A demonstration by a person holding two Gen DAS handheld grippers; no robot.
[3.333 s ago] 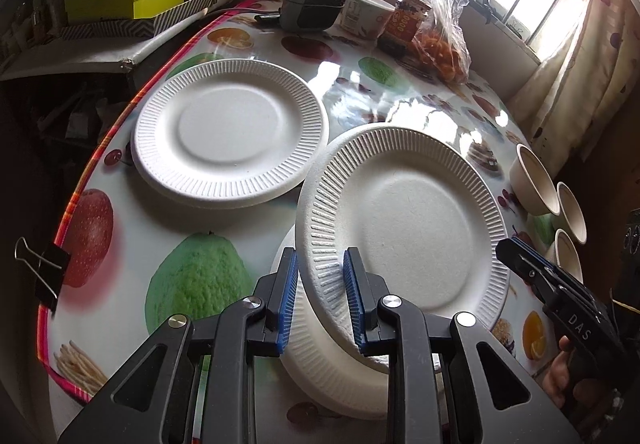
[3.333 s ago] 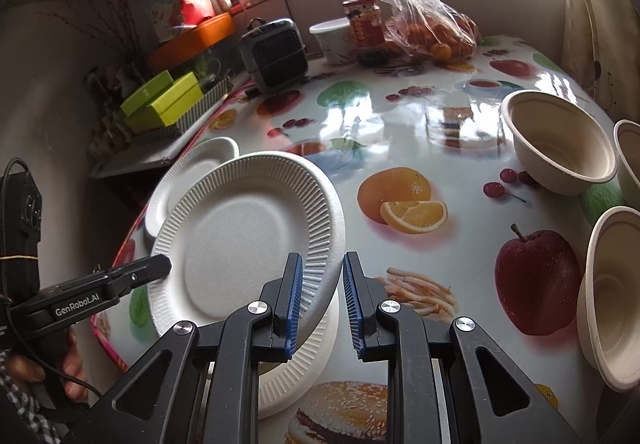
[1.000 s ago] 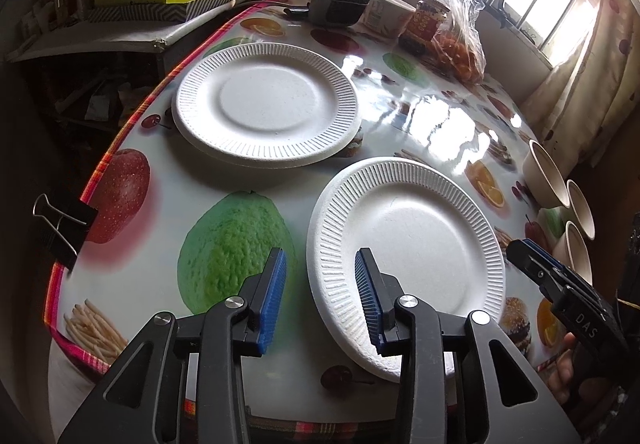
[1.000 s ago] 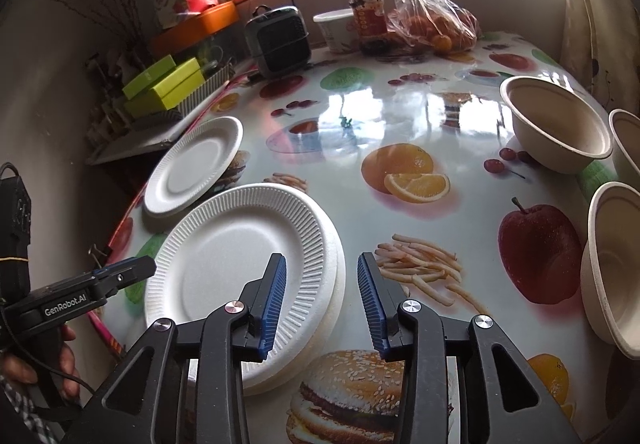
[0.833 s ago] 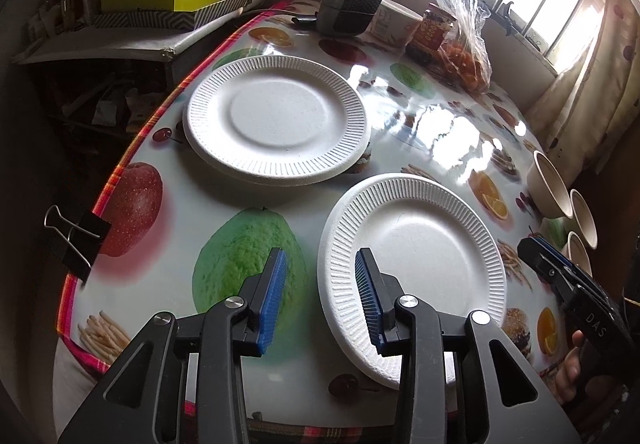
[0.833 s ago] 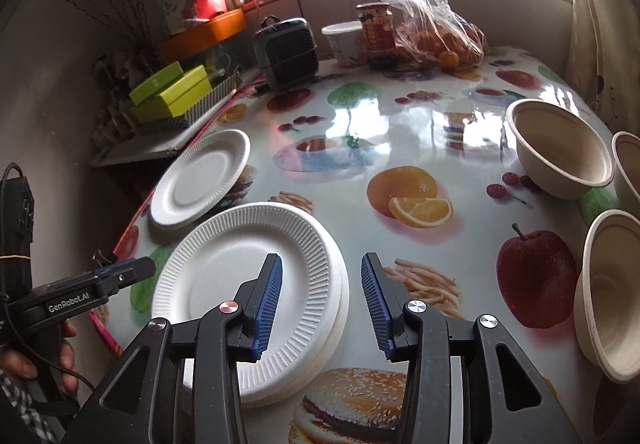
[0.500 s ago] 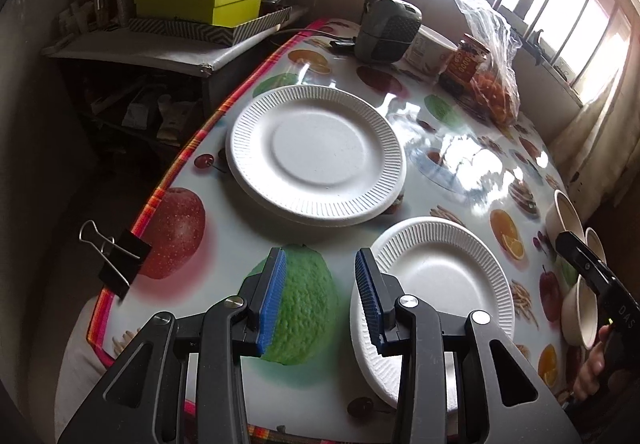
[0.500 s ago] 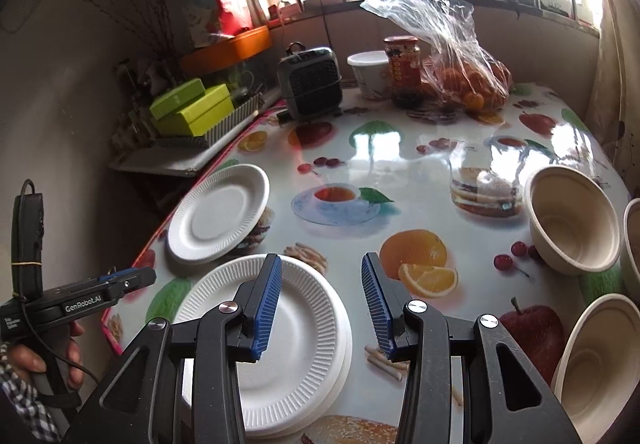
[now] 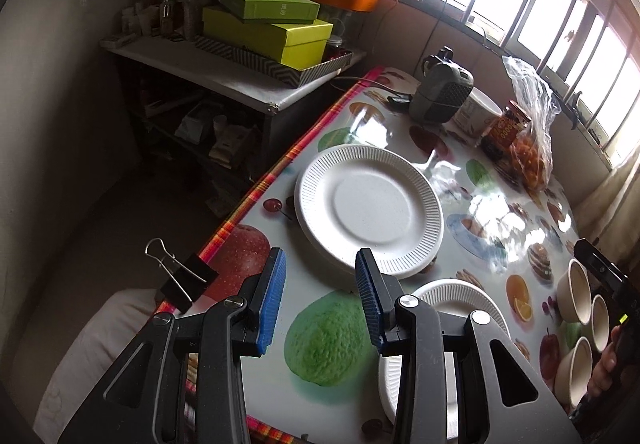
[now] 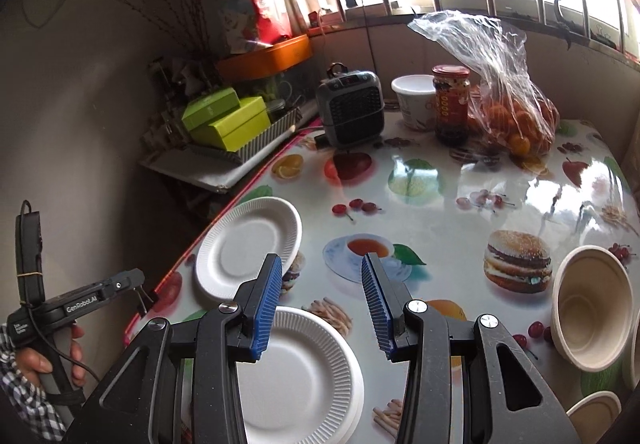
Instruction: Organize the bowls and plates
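White paper plates lie nearest me: my left gripper [image 9: 320, 296] hangs with its blue pads spread and nothing between them, above the table's near edge, and my right gripper [image 10: 320, 304] is likewise spread and empty over the near stack of plates [image 10: 296, 368]. A second plate stack [image 9: 368, 220] sits at 12 o'clock from my left gripper, close to the table's plaid edge [image 9: 256, 196], where a binder clip [image 9: 180, 276] juts out at 9 o'clock. Bare tablecloth [image 10: 432, 212] lies open between plates and bowls. The bowls [image 10: 592, 308] stand at 3 o'clock by the right edge. Farther off, at 12 o'clock, a small heater [image 10: 352, 112], a white tub [image 10: 414, 96], a jar [image 10: 452, 104] and a bag of oranges [image 10: 508, 100] crowd the far end under the window.
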